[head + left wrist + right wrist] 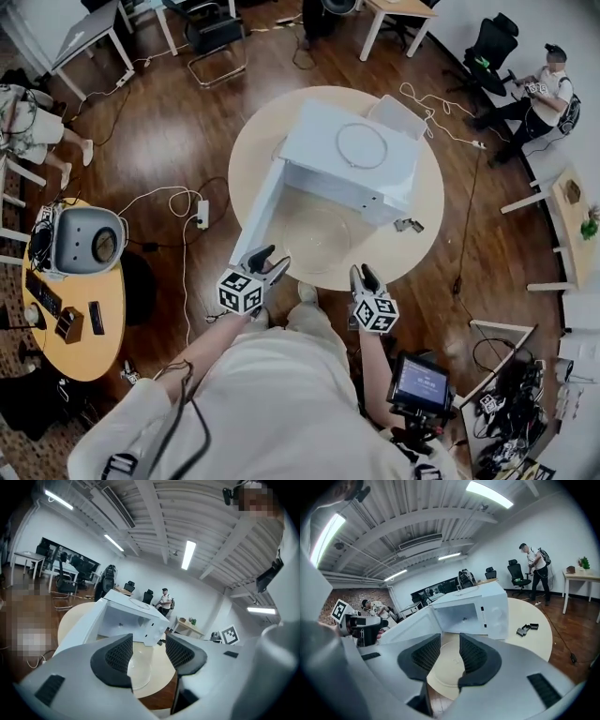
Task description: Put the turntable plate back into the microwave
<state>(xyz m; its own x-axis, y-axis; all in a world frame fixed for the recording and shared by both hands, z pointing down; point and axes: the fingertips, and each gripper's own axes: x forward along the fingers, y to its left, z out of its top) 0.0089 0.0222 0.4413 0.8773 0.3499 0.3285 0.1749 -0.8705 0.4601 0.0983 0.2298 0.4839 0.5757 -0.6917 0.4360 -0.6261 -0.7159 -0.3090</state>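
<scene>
A clear glass turntable plate [314,234] lies flat on the round beige table [427,202], just in front of the white microwave [347,150]. The microwave's door [258,211] swings open to the left and its cavity [124,620] is bare. My left gripper [272,260] hovers at the table's near edge, open, with nothing between its pads; the plate [140,665] shows through its gap [149,644]. My right gripper [364,277] is off the near edge, short of the plate [447,660]. Its jaws [450,641] stand narrowly apart and hold nothing.
Small black parts [409,225] lie on the table right of the microwave. A yellow side table [75,319] with a grey appliance [84,239] stands at left. Cables cross the wooden floor [187,206]. A person [539,94] sits at the far right.
</scene>
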